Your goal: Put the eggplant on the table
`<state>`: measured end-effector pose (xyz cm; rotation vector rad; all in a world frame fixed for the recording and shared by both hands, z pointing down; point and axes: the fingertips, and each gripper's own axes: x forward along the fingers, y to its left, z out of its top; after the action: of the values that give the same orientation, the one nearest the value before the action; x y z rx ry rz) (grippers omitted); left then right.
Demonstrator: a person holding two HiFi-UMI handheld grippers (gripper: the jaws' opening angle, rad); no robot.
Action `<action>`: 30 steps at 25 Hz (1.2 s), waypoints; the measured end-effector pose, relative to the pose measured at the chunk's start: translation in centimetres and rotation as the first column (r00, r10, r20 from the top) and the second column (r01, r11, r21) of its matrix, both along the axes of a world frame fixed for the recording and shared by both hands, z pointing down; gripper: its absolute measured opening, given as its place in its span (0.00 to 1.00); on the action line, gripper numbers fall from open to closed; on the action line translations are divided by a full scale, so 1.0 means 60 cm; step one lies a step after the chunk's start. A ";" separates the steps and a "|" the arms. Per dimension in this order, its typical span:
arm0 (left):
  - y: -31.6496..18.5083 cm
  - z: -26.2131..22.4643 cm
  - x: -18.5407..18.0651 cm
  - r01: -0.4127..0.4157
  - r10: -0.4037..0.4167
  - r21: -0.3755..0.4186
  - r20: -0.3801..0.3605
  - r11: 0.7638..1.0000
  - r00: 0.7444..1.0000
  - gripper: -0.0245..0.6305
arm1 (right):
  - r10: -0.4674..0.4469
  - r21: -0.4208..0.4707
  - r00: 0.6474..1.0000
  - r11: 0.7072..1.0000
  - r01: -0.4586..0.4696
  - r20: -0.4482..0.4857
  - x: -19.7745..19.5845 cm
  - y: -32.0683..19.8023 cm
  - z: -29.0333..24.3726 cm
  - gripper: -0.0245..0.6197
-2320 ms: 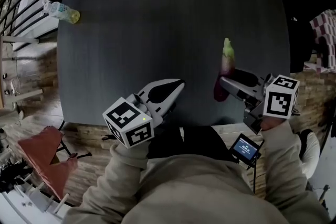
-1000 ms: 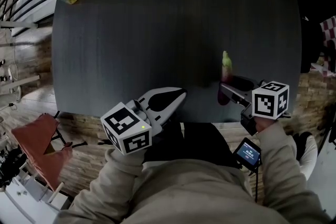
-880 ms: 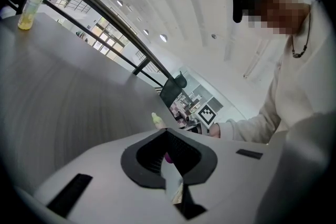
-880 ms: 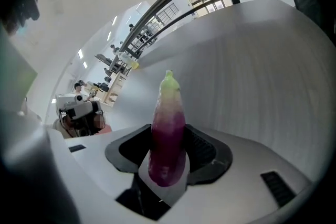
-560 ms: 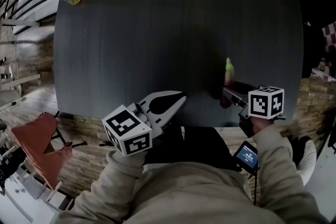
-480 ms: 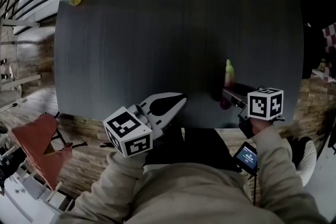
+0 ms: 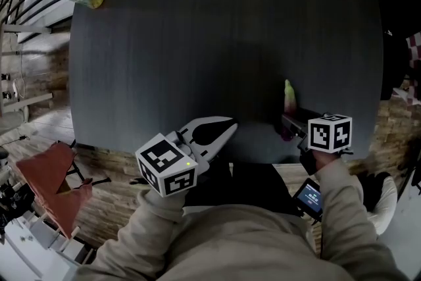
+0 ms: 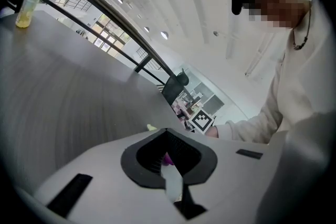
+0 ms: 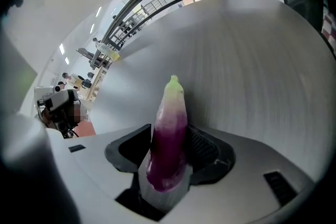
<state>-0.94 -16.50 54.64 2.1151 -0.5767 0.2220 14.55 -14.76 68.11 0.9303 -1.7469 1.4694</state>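
While the right gripper (image 7: 289, 125) pinches the eggplant (image 9: 169, 139) by its fat purple end, green tip pointing out over the dark table (image 7: 197, 43), the load hangs close to the table's near edge. Whether it touches the surface yet cannot be told. Released from above, the rounded eggplant may bounce or roll back off that edge; opened too little, the jaws may drag it along on withdrawal. The left gripper (image 7: 217, 131) hovers nearby, jaws pressed together on nothing.
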 end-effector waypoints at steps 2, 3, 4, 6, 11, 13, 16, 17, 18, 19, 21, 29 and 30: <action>-0.002 0.000 -0.003 -0.001 0.001 -0.003 0.004 1.000 1.000 0.04 | -0.002 0.002 1.000 1.000 0.002 -0.022 0.002 0.002 0.005 0.39; -0.005 0.000 -0.005 0.000 0.000 -0.004 0.004 1.000 1.000 0.04 | -0.006 0.004 0.999 1.000 0.006 -0.032 0.003 0.002 0.006 0.40; -0.008 -0.001 -0.007 0.002 -0.002 -0.004 0.006 1.000 1.000 0.04 | -0.011 0.006 0.999 1.000 0.011 -0.040 0.002 0.002 0.007 0.41; -0.012 -0.003 -0.011 0.005 -0.005 -0.002 0.007 1.000 1.000 0.04 | -0.022 0.008 0.999 1.000 0.022 -0.048 -0.002 0.002 0.007 0.42; -0.018 -0.007 -0.020 0.007 -0.007 0.007 0.002 1.000 1.000 0.04 | -0.039 0.002 0.998 0.999 0.039 -0.054 -0.016 0.006 0.013 0.48; -0.022 -0.012 -0.023 0.007 -0.007 0.015 0.001 1.000 1.000 0.04 | -0.045 -0.003 0.998 0.999 0.045 -0.051 -0.021 0.003 0.016 0.50; -0.028 -0.034 -0.029 0.000 0.000 0.038 0.009 0.999 1.000 0.04 | -0.025 -0.011 0.999 1.000 0.025 -0.032 -0.030 -0.002 0.019 0.52; -0.030 -0.044 -0.031 -0.004 0.003 0.048 0.014 0.999 1.000 0.04 | -0.014 -0.015 0.999 1.000 0.013 -0.031 -0.028 -0.001 0.019 0.52; -0.033 -0.055 -0.032 -0.007 0.006 0.060 0.018 0.998 1.000 0.04 | -0.006 -0.017 0.999 1.000 0.005 -0.038 -0.024 0.000 0.017 0.52; -0.037 -0.067 -0.033 -0.009 0.008 0.074 0.021 0.997 1.000 0.04 | -0.001 -0.016 0.999 1.000 0.000 -0.046 -0.019 -0.001 0.014 0.52; -0.048 -0.093 -0.036 -0.010 0.008 0.107 0.022 0.994 1.000 0.04 | 0.010 -0.001 0.999 1.000 -0.010 -0.052 -0.011 -0.009 -0.004 0.52; -0.059 -0.186 -0.057 0.013 -0.015 0.207 0.009 0.978 1.000 0.04 | 0.083 0.146 0.997 0.986 -0.083 0.008 0.006 -0.046 -0.145 0.52; -0.059 -0.197 -0.055 0.012 -0.014 0.222 0.007 0.975 1.000 0.04 | 0.087 0.170 0.996 0.981 -0.090 0.024 0.008 -0.052 -0.165 0.52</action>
<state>-4.23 -20.06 42.82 2.3266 -0.6455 0.1654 15.02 -17.86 58.19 1.1000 -1.8889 1.4023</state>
